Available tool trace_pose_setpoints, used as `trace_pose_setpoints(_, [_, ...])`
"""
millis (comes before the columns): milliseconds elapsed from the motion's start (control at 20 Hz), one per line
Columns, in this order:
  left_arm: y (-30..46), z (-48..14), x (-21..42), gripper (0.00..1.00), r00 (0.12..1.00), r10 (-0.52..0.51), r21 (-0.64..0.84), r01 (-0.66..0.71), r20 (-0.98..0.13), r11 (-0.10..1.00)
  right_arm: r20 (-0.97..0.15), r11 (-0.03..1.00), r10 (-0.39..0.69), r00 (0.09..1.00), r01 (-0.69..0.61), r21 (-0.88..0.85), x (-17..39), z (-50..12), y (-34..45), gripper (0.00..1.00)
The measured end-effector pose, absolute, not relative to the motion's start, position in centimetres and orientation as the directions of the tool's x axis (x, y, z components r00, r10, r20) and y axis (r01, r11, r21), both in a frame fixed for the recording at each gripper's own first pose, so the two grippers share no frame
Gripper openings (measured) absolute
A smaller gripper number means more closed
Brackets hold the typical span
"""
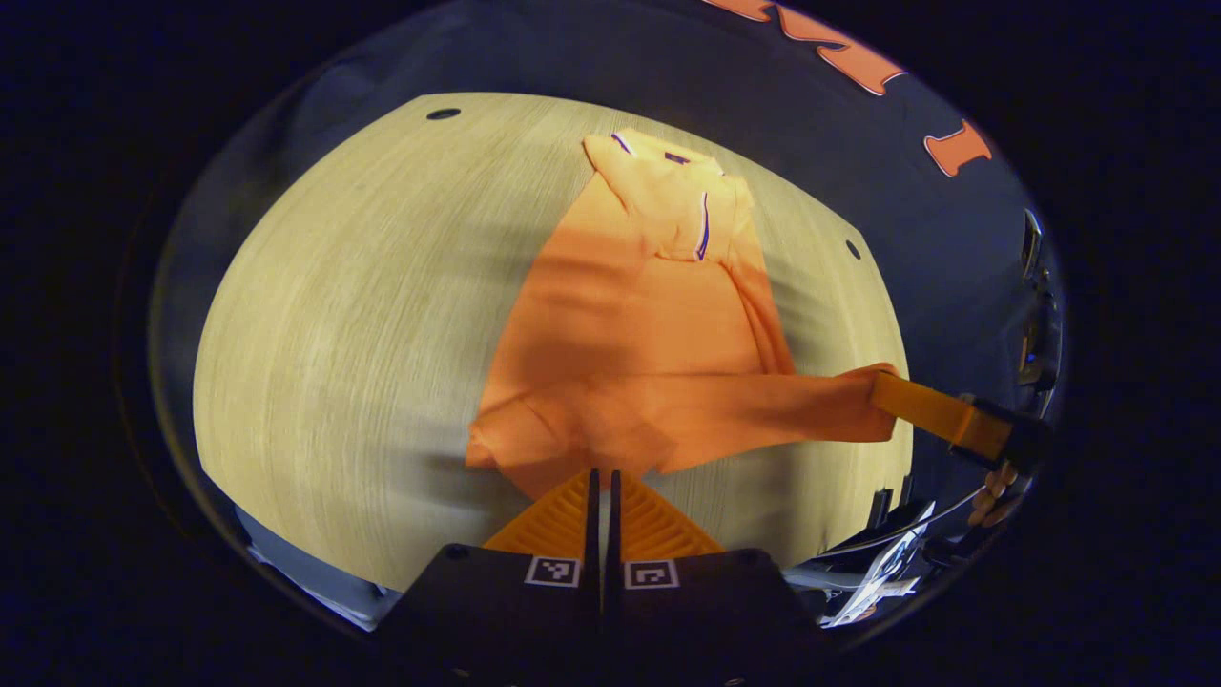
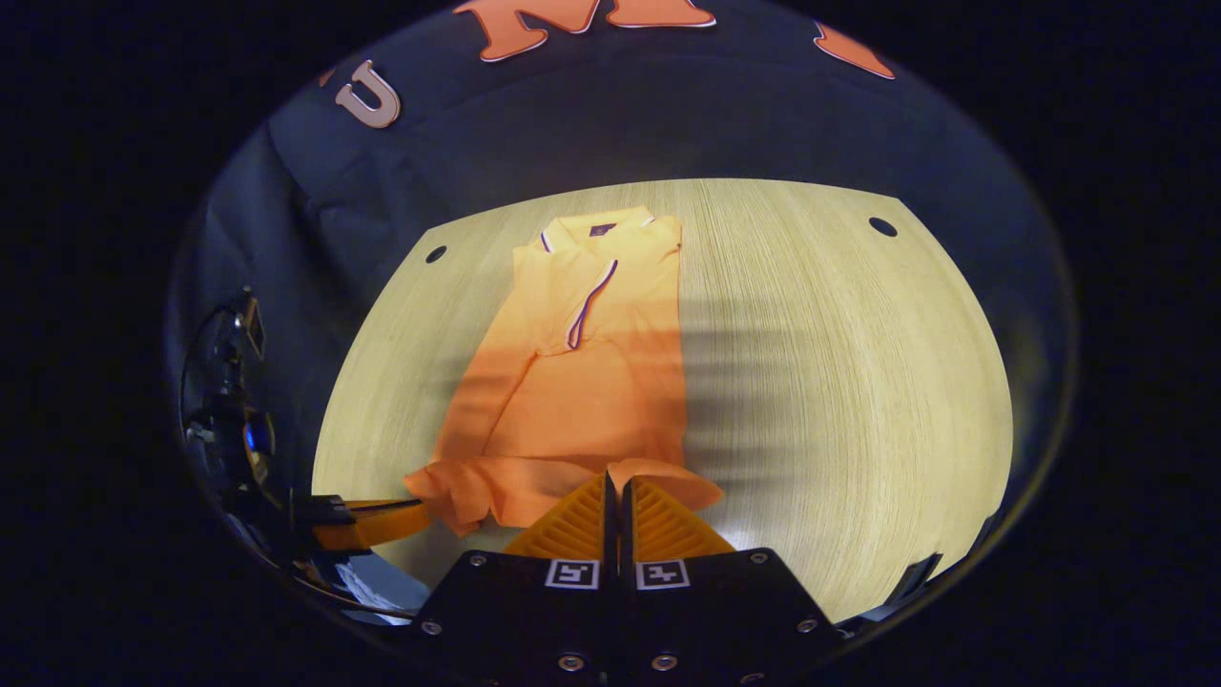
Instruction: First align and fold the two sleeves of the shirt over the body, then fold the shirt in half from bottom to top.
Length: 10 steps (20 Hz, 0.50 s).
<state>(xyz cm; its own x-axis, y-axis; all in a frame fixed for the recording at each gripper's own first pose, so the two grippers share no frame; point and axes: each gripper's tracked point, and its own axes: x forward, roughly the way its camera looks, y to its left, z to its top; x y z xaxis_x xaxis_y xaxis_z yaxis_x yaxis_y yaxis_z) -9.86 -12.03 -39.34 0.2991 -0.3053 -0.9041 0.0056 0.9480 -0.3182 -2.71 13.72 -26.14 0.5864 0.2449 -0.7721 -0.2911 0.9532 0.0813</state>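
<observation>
1. Where the two sleeves lie folded over the body, the orange shirt (image 1: 649, 334) rests flat on the pale wooden desk (image 1: 334, 315), collar toward the far edge and hem nearest the cameras.
2. Left tool (image 1: 603, 474): in the left gripper view its two fingers are pressed together at the bottom hem, near one corner, with the cloth edge pinched between them and lifted slightly off the desk.
3. Right tool (image 2: 616, 480): in the right gripper view its fingers are likewise pressed together on the hem at the other bottom corner, with a small fold of cloth curling up around the tips.
4. Seen from the left gripper view, the right tool (image 1: 892, 393) enters from the right side, gripping the hem where the fabric is drawn out taut toward it; a hand (image 1: 997, 491) holds it just behind.
5. Seen from the right gripper view, the left tool (image 2: 420, 510) meets the bunched hem corner at lower left.
6. Collar and placket (image 2: 587, 301) show dark piping; the collar lies close to the desk's far edge.
7. Dark round holes (image 2: 882, 227) mark the desk's far corners.
</observation>
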Motion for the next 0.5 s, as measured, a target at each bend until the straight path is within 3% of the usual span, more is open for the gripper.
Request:
trace_pose_setpoints(100, [-12.6, -38.9, -9.3, 0.13, 0.319, -0.313, -0.331, -0.002, -0.895, 0.944, -0.766, 0.952, 0.251, 0.592, -0.293, 0.085, -2.7, -25.8, 13.4, 0.00])
trace_pose_setpoints(250, [-12.2, -40.2, -7.9, 0.89, 0.323, -0.257, -0.280, -0.025, -0.911, 0.960, -0.769, 0.949, 0.268, 0.580, -0.295, 0.108, -3.1, -25.8, 13.1, 0.00])
trace_pose_setpoints(400, [-12.3, -42.6, -8.0, 0.87, 0.274, -0.198, -0.224, -0.067, -0.941, 0.972, -0.764, 0.947, 0.286, 0.578, -0.290, 0.135, -3.1, -25.5, 13.0, 0.00])
trace_pose_setpoints(450, [-12.6, -43.5, -8.2, 0.92, 0.260, -0.181, -0.204, -0.065, -0.949, 0.977, -0.763, 0.947, 0.292, 0.577, -0.287, 0.145, -3.0, -25.5, 12.9, 0.00])
trace_pose_setpoints(500, [-12.6, -44.0, -8.3, 0.86, 0.256, -0.157, -0.176, -0.053, -0.954, 0.983, -0.761, 0.947, 0.295, 0.577, -0.283, 0.153, -3.0, -25.4, 12.9, 0.00])
